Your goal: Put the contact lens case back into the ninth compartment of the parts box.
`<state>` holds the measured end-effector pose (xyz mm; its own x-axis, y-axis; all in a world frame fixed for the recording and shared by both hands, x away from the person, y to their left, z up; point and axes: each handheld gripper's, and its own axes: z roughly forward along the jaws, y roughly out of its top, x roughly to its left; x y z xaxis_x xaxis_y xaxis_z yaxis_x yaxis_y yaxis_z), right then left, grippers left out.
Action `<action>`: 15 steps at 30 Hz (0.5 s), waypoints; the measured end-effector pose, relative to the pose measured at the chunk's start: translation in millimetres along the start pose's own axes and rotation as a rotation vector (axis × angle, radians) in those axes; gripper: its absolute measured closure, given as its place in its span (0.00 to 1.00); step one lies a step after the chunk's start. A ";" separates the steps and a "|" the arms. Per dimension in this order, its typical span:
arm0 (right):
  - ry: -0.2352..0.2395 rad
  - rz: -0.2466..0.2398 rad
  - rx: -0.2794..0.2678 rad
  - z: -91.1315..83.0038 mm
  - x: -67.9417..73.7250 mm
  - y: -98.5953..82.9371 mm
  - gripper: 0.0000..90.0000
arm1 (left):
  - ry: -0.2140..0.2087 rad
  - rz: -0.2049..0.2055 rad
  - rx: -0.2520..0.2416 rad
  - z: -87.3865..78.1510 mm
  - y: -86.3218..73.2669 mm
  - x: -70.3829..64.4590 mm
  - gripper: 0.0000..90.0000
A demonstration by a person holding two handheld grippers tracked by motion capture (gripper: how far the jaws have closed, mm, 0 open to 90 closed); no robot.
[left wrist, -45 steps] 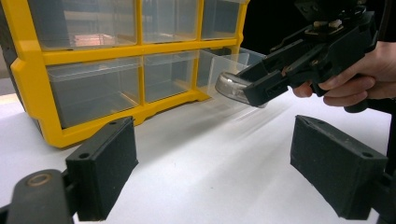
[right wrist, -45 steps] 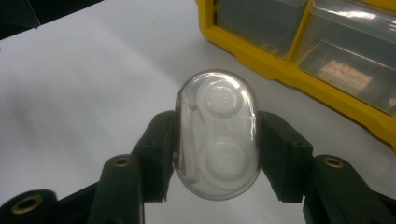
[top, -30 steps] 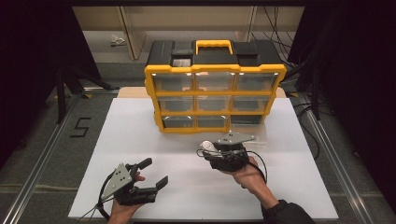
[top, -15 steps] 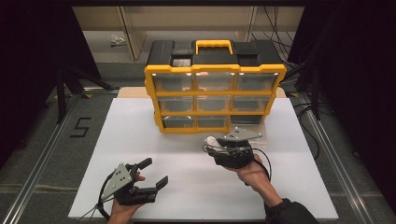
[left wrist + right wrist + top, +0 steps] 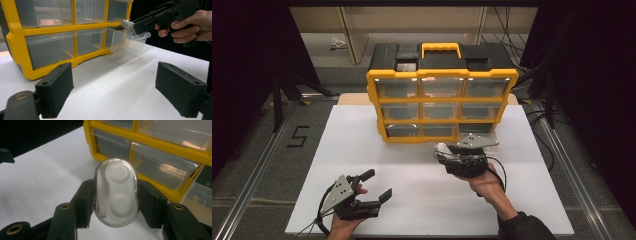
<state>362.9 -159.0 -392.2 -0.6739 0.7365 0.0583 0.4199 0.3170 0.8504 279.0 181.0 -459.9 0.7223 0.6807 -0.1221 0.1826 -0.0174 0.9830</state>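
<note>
We've got the right gripper (image 5: 447,152) pinching a small clear oval plastic case w/ white insert (image 5: 115,192) across its sides, centre-right of the high view, just in front of the yellow-framed organiser w/ clear drawers (image 5: 442,102). The bottom-right clear drawer (image 5: 131,41) is pulled out; the left gripper (image 5: 374,186) rests w/ jaws spread, empty, lower left. Risk as we judge it: the smooth case could slip or twist in the pads, or clip the drawer's front rim if brought in low. Open white tabletop (image 5: 422,185) between the grippers leaves room.
</note>
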 end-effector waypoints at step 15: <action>-0.018 0.019 -0.023 -6.7 -8.8 2.4 0.55 | -0.002 -0.003 -0.005 -0.4 0.4 0.4 0.16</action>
<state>365.8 -168.6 -387.2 -0.6550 0.7528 0.0653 0.4185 0.2894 0.8609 279.1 181.6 -459.5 0.7229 0.6794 -0.1257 0.1820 -0.0117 0.9832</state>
